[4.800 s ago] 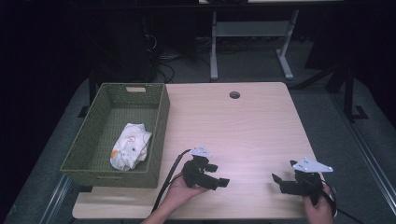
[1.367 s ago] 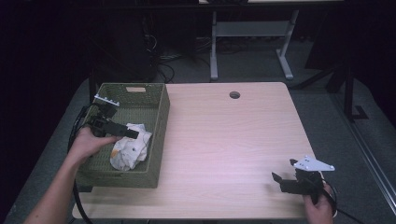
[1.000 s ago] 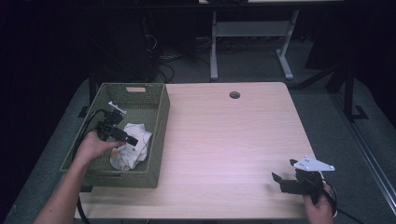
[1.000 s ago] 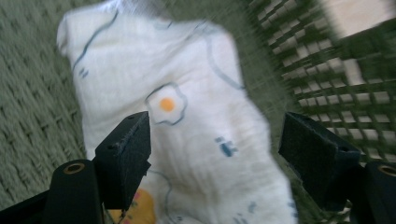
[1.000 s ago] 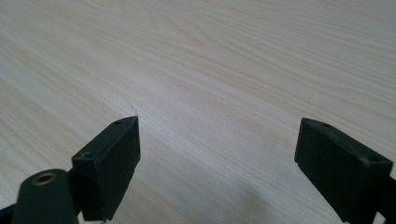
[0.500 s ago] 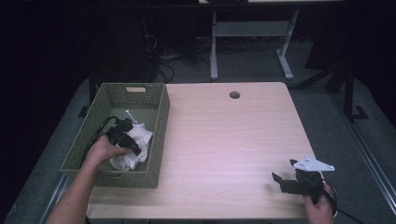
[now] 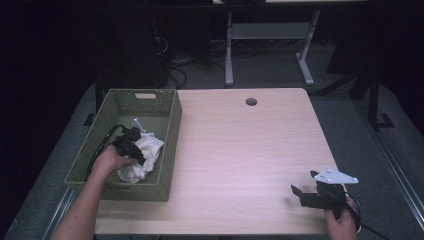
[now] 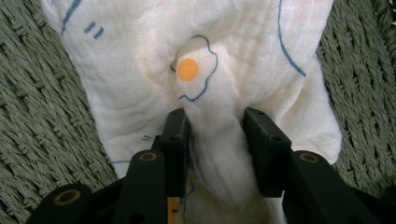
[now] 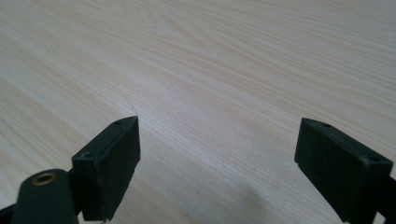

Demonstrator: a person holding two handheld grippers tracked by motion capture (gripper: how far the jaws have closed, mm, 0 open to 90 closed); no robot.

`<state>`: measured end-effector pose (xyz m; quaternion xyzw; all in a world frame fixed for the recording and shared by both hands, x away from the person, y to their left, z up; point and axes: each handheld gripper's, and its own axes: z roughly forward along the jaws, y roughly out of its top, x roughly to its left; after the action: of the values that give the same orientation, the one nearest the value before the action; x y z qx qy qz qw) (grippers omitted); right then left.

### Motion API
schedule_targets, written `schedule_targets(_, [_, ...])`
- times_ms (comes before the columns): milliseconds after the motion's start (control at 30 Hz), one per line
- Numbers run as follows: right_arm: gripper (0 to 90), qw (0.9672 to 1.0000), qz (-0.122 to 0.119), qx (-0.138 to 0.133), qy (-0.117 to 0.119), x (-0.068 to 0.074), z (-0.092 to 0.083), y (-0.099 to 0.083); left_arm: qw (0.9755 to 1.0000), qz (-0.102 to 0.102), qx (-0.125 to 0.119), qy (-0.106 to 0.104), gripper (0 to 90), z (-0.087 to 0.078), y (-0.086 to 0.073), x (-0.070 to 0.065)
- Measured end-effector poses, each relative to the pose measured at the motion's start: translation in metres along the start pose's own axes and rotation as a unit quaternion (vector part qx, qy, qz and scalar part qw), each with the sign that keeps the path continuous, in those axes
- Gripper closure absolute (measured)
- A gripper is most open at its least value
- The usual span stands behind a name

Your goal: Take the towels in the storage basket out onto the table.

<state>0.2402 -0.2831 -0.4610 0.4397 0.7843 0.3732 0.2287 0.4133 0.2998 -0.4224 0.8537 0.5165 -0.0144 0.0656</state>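
A light wooden table [image 7: 250,150] stands on grey carpet [image 7: 350,100] in a dark room, a white-legged desk [image 7: 270,35] behind.

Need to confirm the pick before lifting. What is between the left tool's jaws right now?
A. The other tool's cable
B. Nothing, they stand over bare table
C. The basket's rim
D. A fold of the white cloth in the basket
D: in the left gripper view the left tool has a bunched fold of the cloth pinched between its jaws, inside the basket.

Dim dark surroundings, lit tabletop, sharp close-ups
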Motion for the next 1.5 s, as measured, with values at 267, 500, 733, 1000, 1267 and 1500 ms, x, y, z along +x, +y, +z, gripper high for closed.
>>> schedule_targets(267, [13.9, 1.0000, -0.001, -0.002, 0.001, 0.000, 0.000, 0.000, 1.0000, -0.007, 0.002, -0.001, 69.3, 0.000, 0.001, 0.001])
schedule_targets(500, [13.8, 1.0000, -0.006, 0.002, -0.001, 0.002, 0.002, -0.002, 0.9999, -0.011, 0.001, -0.002, 71.2, 0.000, 0.001, 0.002])
schedule_targets(733, [13.9, 1.0000, -0.003, -0.003, -0.008, -0.001, 0.001, -0.002, 0.9996, -0.020, -0.011, -0.019, 72.8, -0.003, -0.002, 0.006])
schedule_targets(1000, [13.9, 0.9999, -0.003, -0.006, -0.010, -0.001, 0.000, -0.001, 0.9979, -0.029, -0.038, -0.044, 73.7, -0.011, -0.007, 0.009])
schedule_targets(1267, [13.9, 0.9999, -0.003, -0.006, -0.014, -0.001, 0.000, 0.000, 0.9923, -0.044, -0.085, -0.078, 73.8, -0.030, -0.015, 0.018])
schedule_targets(1500, [13.9, 0.9999, 0.001, -0.008, -0.013, -0.002, -0.001, 0.000, 0.9866, -0.050, -0.118, -0.101, 73.8, -0.043, -0.023, 0.023])
